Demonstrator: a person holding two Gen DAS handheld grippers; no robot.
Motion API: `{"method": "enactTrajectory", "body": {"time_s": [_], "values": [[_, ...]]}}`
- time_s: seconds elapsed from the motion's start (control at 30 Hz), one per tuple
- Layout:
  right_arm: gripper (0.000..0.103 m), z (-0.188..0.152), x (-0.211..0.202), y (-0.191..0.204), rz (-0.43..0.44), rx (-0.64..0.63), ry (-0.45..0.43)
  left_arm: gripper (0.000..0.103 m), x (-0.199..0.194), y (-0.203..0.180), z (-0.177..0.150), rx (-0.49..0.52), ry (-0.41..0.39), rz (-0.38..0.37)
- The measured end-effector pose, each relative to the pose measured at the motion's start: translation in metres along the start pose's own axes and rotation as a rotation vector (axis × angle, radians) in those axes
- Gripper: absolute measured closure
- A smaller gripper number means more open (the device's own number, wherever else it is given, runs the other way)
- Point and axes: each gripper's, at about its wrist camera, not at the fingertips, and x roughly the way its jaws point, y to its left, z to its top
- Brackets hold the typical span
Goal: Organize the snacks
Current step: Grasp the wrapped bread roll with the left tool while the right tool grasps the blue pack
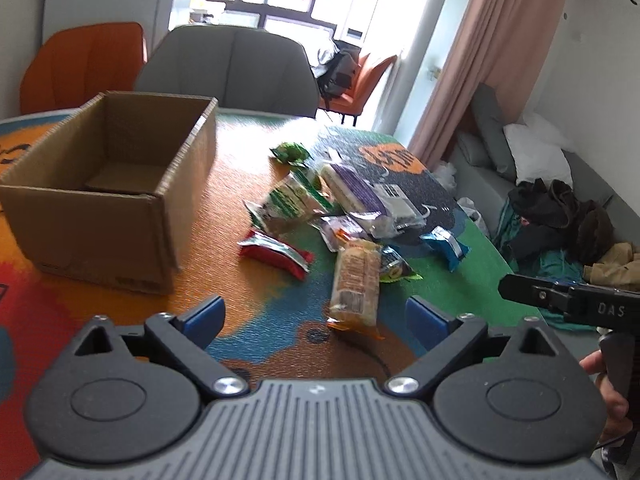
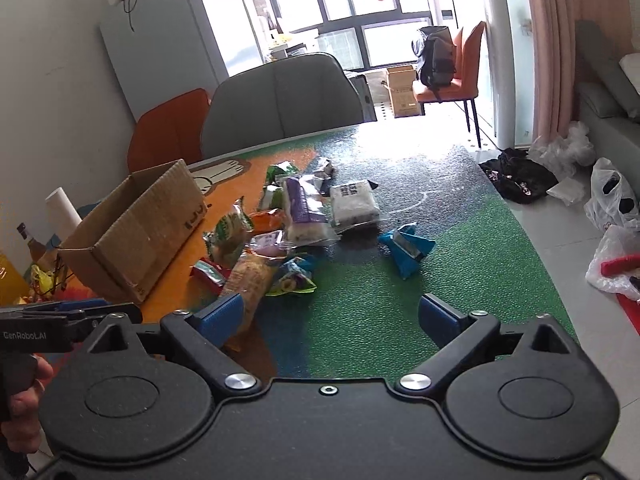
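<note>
While both pairs of tongs are held low over the near edge of the counter (image 1: 256,184), the cardboard box (image 1: 108,196) is seen open-topped at the left of the colourful surface, and it serves here as the landmark. Just right of the box, a red packet (image 1: 276,254) is laid flat, and behind that a green-and-white packet (image 1: 288,200) is propped against the heap of snacks. Farther right of the box, a long tan packet (image 1: 354,284) is stretched toward the near edge, with a purple-and-white packet (image 1: 352,188) lying behind it and a white labelled packet (image 2: 354,200) beside that one. A small green packet (image 1: 290,152) is set apart at the far side of the heap, and farthest right of the box a blue packet (image 1: 446,244) is seen alone on the green area. The left tongs (image 1: 316,316) are spread wide apart with nothing gripped, the near end of the tan packet being framed between the blue pads. The right tongs (image 2: 332,316) are likewise held apart and empty above the green area, well right of the box. Beyond the box, a grey chair (image 1: 232,68) and an orange chair (image 1: 84,64) are drawn up to the far edge.
</note>
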Motion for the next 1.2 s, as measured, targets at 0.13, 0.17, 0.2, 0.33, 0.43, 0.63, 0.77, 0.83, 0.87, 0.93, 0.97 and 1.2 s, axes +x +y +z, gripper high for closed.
{"method": "enactTrajectory", "body": {"time_s": [0.13,0.17,0.2,0.33,0.43,0.63,0.77,0.83,0.87,0.93,0.97,1.2], "values": [[0.012,-0.001,0.006,-0.007,0.001,0.006,0.008,0.016,0.018,-0.004,-0.004,0.004,0.029,-0.016],[0.013,-0.002,0.008,-0.008,0.002,0.005,0.009,0.019,0.022,-0.005,-0.004,0.001,0.035,-0.02],[0.013,-0.002,0.011,-0.009,0.002,0.005,0.01,0.02,0.026,-0.005,-0.004,-0.005,0.042,-0.025],[0.016,0.0,0.02,-0.013,0.0,0.008,0.014,0.026,0.041,-0.007,-0.002,-0.015,0.059,-0.039],[0.021,0.005,0.028,-0.019,-0.011,0.012,0.019,0.029,0.052,-0.01,0.0,-0.008,0.066,-0.036],[0.028,0.017,0.05,-0.031,-0.051,0.02,0.047,0.042,0.085,-0.013,0.005,-0.031,0.113,-0.035],[0.033,0.026,0.064,-0.033,-0.083,0.004,0.056,0.046,0.097,-0.018,0.007,-0.015,0.109,-0.021],[0.033,0.029,0.071,-0.032,-0.103,-0.004,0.067,0.059,0.101,-0.017,0.01,-0.032,0.114,-0.029],[0.033,0.03,0.074,-0.033,-0.109,-0.008,0.071,0.068,0.102,-0.016,0.012,-0.045,0.121,-0.036],[0.033,0.033,0.08,-0.035,-0.119,-0.01,0.073,0.069,0.103,-0.013,0.015,-0.063,0.124,-0.042],[0.033,0.034,0.082,-0.035,-0.122,-0.011,0.073,0.07,0.103,-0.012,0.016,-0.068,0.122,-0.043],[0.033,0.041,0.097,-0.037,-0.172,-0.046,0.077,0.07,0.09,-0.009,0.025,-0.074,0.069,-0.035]]}}
